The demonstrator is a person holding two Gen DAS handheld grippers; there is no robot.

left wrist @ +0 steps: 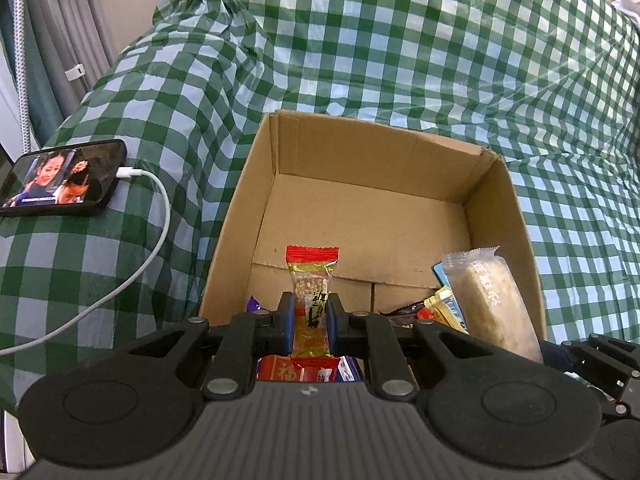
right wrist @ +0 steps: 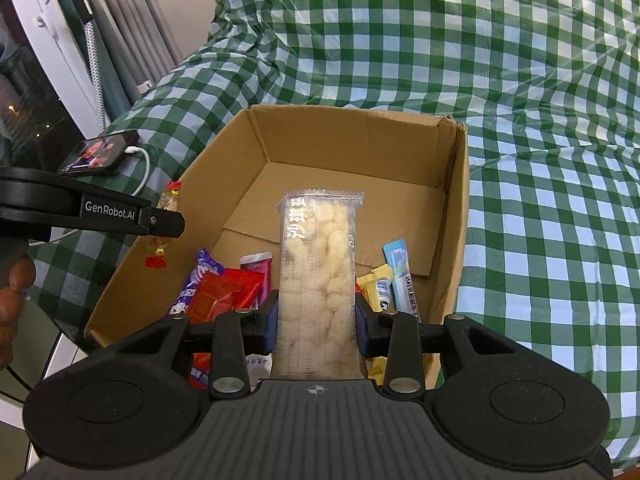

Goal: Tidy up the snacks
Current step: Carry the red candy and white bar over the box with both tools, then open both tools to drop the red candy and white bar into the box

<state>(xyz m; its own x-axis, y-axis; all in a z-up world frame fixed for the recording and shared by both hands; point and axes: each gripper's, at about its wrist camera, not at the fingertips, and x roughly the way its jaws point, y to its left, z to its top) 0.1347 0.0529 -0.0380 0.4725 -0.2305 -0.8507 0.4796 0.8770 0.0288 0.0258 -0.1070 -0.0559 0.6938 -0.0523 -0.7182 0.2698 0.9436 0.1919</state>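
two wrapped snacks carried over an open cardboard box [right wrist: 454, 216] on a green checked cloth [right wrist: 520, 80].

the left gripper [left wrist: 311, 312] is clamped on a small red-ended candy [left wrist: 313, 280]; the right gripper [right wrist: 316, 312] pinches a long clear-wrapped rice cake bar [right wrist: 318, 264] at mid-length. both look light, with slick crinkly film; the bar likely crumbles, so a gentle hold across the flat sides suits. other packets lie at the box's near end.

Left claw [left wrist: 311, 316] and right claw [right wrist: 316, 316] both angled downward, jaws clamped
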